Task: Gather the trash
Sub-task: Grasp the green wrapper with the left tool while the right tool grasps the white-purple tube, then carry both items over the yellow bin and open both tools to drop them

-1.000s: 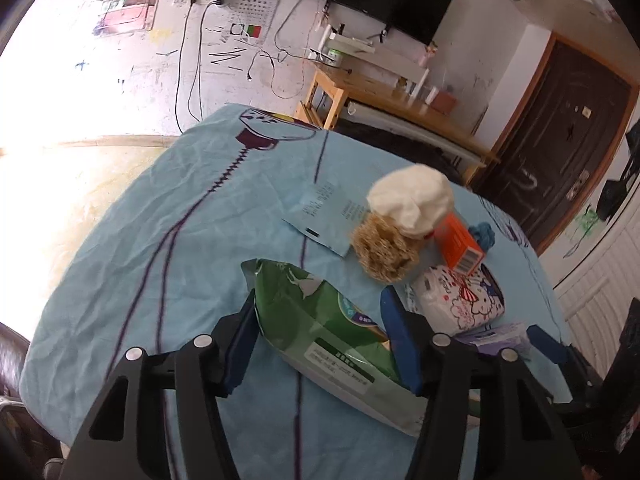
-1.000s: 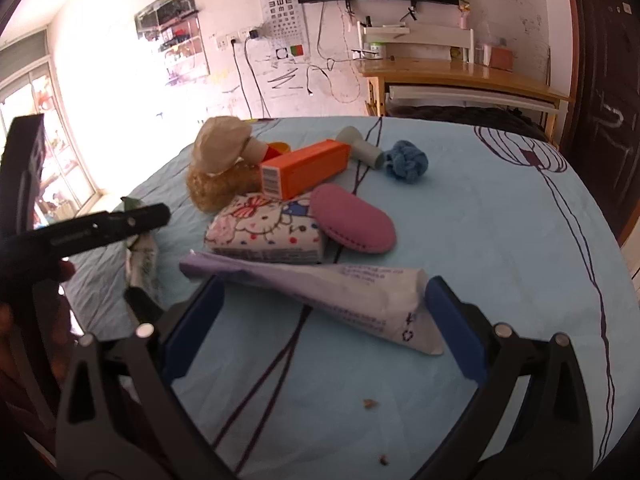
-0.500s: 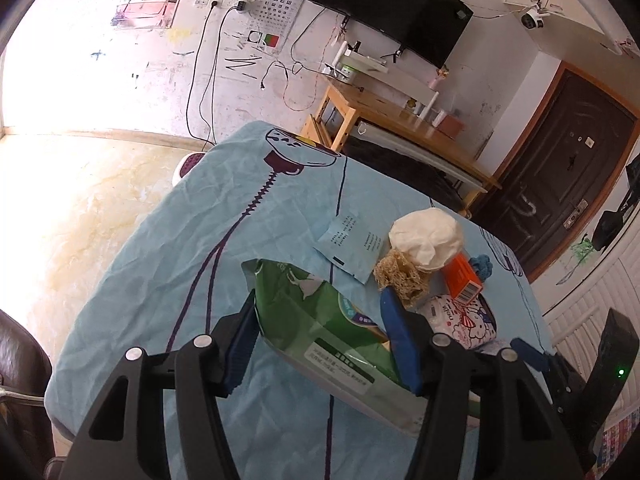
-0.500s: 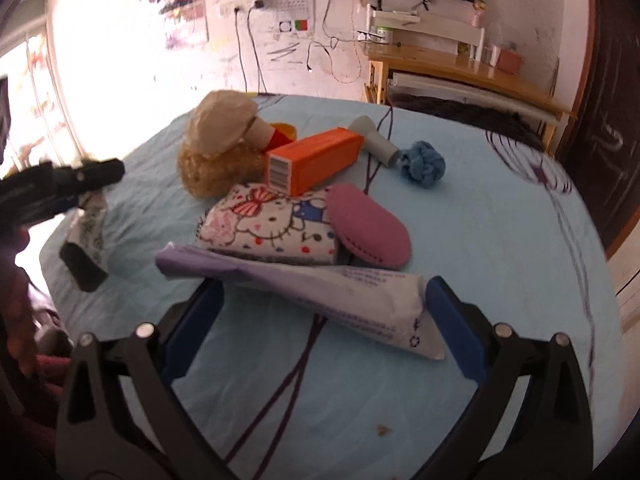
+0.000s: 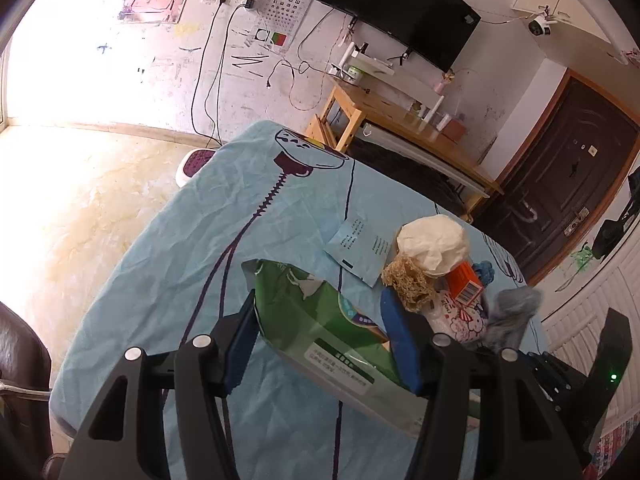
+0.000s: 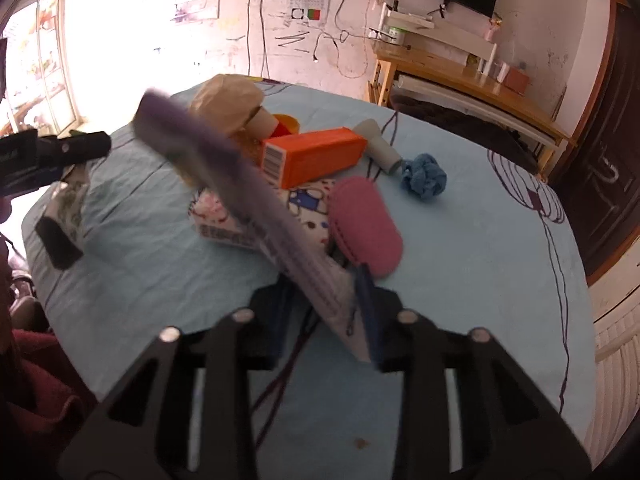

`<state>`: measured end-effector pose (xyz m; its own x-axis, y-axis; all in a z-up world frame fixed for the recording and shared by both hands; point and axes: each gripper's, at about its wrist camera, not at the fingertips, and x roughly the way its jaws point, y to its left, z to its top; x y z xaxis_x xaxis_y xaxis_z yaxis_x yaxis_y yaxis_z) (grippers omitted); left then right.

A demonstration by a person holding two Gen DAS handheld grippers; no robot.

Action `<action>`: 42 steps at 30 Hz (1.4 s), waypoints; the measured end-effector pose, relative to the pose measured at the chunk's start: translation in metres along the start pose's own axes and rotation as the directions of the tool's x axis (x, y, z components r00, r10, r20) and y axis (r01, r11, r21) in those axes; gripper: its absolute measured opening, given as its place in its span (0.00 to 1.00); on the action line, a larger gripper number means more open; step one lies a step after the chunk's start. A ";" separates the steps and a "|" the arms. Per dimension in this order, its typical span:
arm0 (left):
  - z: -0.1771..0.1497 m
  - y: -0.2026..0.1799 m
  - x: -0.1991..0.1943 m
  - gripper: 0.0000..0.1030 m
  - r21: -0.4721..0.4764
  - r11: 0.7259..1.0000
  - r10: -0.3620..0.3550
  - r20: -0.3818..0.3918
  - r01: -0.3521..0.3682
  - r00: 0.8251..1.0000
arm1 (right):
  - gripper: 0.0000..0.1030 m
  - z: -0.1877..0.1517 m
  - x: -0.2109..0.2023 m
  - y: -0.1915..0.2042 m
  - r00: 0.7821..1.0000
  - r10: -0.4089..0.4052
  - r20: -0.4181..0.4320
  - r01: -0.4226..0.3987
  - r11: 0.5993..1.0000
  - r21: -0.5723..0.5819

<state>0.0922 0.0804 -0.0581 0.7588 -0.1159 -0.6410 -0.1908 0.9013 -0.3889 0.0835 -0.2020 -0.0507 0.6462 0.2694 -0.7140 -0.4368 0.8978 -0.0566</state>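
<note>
Your right tongs (image 6: 326, 300) are closing, and the purple wrapper (image 6: 240, 184) is between their blue pads. The pads already pinch its lower white end, and the rest of the wrapper rises up and away to the left of the tongs, blurred. Just behind the tongs lies a pink oval pouch (image 6: 366, 226), touching a tissue pack (image 6: 308, 208) with a cartoon cat print. Further behind is an orange box (image 6: 312, 156), then a grey tube (image 6: 380, 146) and a blue knot of cloth (image 6: 426, 176) a little to the right. A crumpled cream paper ball (image 6: 228, 100) sits far behind, to the left.

Your left tongs (image 5: 320, 332) grasp a green bag (image 5: 320, 328): the two blue pads press on its two sides, and the bag is lifted above the light blue tablecloth (image 5: 200, 248). The torn top of the bag points away from the tongs, and its white end hangs toward you on the right. Ahead and to the right of these tongs you see a pale blue sachet (image 5: 358, 250) lying flat, then the paper ball above a tan fibre bundle (image 5: 408, 284), which touches the orange box and the tissue pack. At the right, beside the tissue pack, the purple wrapper shows only as a grey blur.
</note>
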 end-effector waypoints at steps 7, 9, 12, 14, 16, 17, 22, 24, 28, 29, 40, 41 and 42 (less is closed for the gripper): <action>-0.003 -0.008 -0.007 0.54 0.032 0.999 0.009 0.032 -0.010 0.999 | 0.18 -0.004 -0.021 -0.017 0.994 0.087 0.070 -0.092 0.993 0.068; -0.003 -0.011 -0.011 0.54 0.042 0.999 0.014 0.050 -0.016 0.999 | 0.18 -0.004 -0.026 -0.021 0.991 0.097 0.093 -0.105 0.991 0.082; -0.001 -0.016 -0.017 0.54 0.053 0.998 0.017 0.066 -0.020 0.998 | 0.18 -0.003 -0.034 -0.027 0.985 0.112 0.130 -0.126 0.987 0.099; 0.002 -0.019 -0.019 0.54 0.054 0.999 0.003 0.059 -0.007 0.998 | 0.18 -0.001 -0.039 -0.030 0.981 0.119 0.153 -0.136 0.985 0.105; 0.005 -0.024 -0.021 0.54 0.055 0.998 -0.013 0.051 0.011 0.999 | 0.18 0.000 -0.041 -0.033 0.979 0.116 0.170 -0.135 0.985 0.106; 0.007 -0.026 -0.022 0.54 0.057 0.998 -0.016 0.052 0.013 0.998 | 0.17 0.000 -0.042 -0.036 0.978 0.120 0.173 -0.140 0.984 0.109; 0.011 -0.041 -0.022 0.54 0.072 0.997 -0.025 0.057 0.021 0.998 | 0.08 -0.006 -0.029 -0.043 0.980 0.154 0.129 -0.171 0.977 0.128; 0.012 -0.047 -0.019 0.54 0.077 0.997 -0.021 0.051 0.017 0.998 | 0.08 -0.008 -0.028 -0.046 0.979 0.159 0.128 -0.176 0.975 0.138; 0.009 -0.054 -0.014 0.54 0.085 0.996 -0.010 0.036 0.007 0.999 | 0.08 -0.010 -0.028 -0.051 0.975 0.184 0.127 -0.202 0.969 0.144; 0.009 -0.054 -0.013 0.54 0.086 0.996 -0.008 0.035 0.005 0.999 | 0.08 -0.011 -0.029 -0.052 0.974 0.187 0.129 -0.205 0.969 0.141; 0.013 -0.085 -0.018 0.54 0.148 0.989 -0.013 0.053 0.005 0.998 | 0.07 -0.015 -0.051 -0.088 0.947 0.224 0.229 -0.277 0.932 0.235; 0.014 -0.089 -0.018 0.54 0.157 0.988 -0.017 0.055 0.009 0.998 | 0.07 -0.015 -0.053 -0.092 0.948 0.218 0.234 -0.274 0.931 0.242; 0.014 -0.096 -0.018 0.54 0.168 0.986 -0.024 0.058 0.014 0.998 | 0.07 -0.018 -0.057 -0.101 0.947 0.206 0.246 -0.269 0.928 0.258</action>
<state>0.1054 0.0023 0.0005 0.7977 -0.1130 -0.5924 -0.0729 0.9570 -0.2807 0.0796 -0.3142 -0.0167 0.6762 0.5259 -0.5159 -0.4177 0.8505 0.3196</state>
